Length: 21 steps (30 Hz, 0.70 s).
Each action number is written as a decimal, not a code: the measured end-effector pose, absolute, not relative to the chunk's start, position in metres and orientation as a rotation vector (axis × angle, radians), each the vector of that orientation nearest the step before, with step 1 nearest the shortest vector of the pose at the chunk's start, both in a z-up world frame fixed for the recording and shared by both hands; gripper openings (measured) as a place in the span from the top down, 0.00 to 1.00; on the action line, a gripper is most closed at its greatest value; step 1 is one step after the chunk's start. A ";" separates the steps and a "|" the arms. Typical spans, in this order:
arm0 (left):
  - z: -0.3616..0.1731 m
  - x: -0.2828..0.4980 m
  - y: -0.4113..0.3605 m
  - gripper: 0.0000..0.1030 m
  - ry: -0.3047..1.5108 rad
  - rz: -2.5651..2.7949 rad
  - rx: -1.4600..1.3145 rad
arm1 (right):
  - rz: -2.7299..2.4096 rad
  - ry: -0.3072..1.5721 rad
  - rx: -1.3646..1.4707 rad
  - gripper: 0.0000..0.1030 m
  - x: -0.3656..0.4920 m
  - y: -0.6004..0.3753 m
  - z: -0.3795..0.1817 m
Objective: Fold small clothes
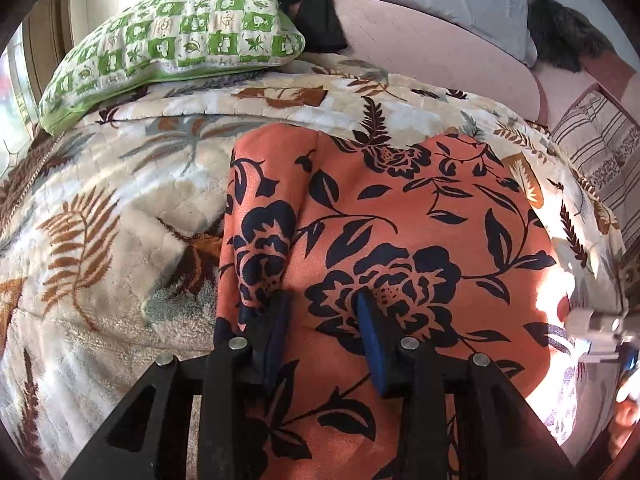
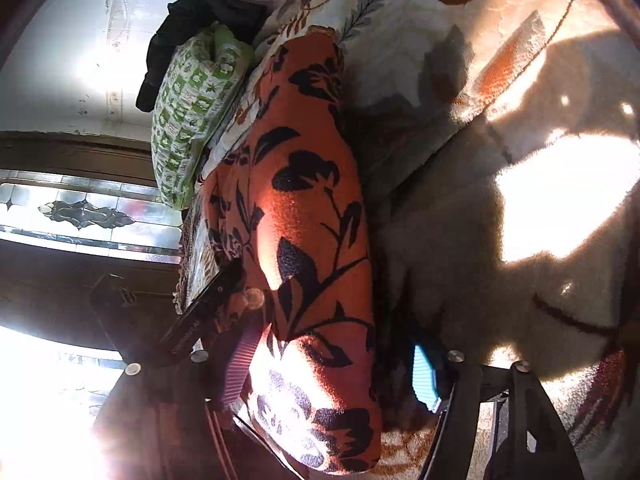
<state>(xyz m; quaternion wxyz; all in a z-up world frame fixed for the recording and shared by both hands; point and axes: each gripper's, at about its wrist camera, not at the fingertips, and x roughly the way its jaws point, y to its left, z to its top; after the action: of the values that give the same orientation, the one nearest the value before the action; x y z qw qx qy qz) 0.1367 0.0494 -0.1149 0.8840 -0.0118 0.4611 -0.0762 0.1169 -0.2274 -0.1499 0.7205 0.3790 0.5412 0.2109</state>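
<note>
Here the orange floral garment (image 1: 400, 220) lies under both open grippers' parted jaws

Orange garment (image 1: 384, 240) with dark navy floral print, lying mostly flat on bed; left edge folded over into a raised ridge, surface lightly rumpled.
</note>
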 end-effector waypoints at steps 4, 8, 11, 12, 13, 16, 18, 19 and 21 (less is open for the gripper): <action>-0.118 0.139 0.057 0.64 0.960 -0.178 -0.071 | 0.453 1.031 0.969 0.20 0.136 -0.260 -0.131; -0.118 0.135 0.055 0.64 0.948 -0.177 -0.075 | 0.525 1.125 1.097 0.23 0.196 -0.249 -0.161; -0.119 0.134 0.060 0.64 0.942 -0.188 -0.099 | 0.510 1.148 0.942 0.65 0.215 -0.226 -0.150; -0.120 0.133 0.061 0.64 0.936 -0.195 -0.108 | 0.513 1.112 0.871 0.67 0.212 -0.220 -0.137; -0.121 0.133 0.060 0.64 0.932 -0.199 -0.105 | 0.487 1.091 0.797 0.68 0.211 -0.214 -0.131; -0.119 0.133 0.057 0.64 0.930 -0.193 -0.085 | 0.386 1.186 0.717 0.68 0.213 -0.210 -0.163; -0.116 0.135 0.061 0.64 0.941 -0.204 -0.117 | 0.393 1.161 0.770 0.62 0.209 -0.216 -0.156; -0.113 0.135 0.064 0.64 0.944 -0.211 -0.134 | 0.369 1.156 0.757 0.48 0.205 -0.217 -0.148; -0.099 0.126 0.069 0.64 0.936 -0.212 -0.170 | 0.339 1.112 0.711 0.32 0.190 -0.219 -0.128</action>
<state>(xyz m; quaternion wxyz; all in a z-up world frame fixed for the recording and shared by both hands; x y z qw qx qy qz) 0.1265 0.0695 -0.0993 0.8837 -0.0817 0.4496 -0.1018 0.1903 -0.2190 -0.1282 0.7768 0.3288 0.5138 0.1565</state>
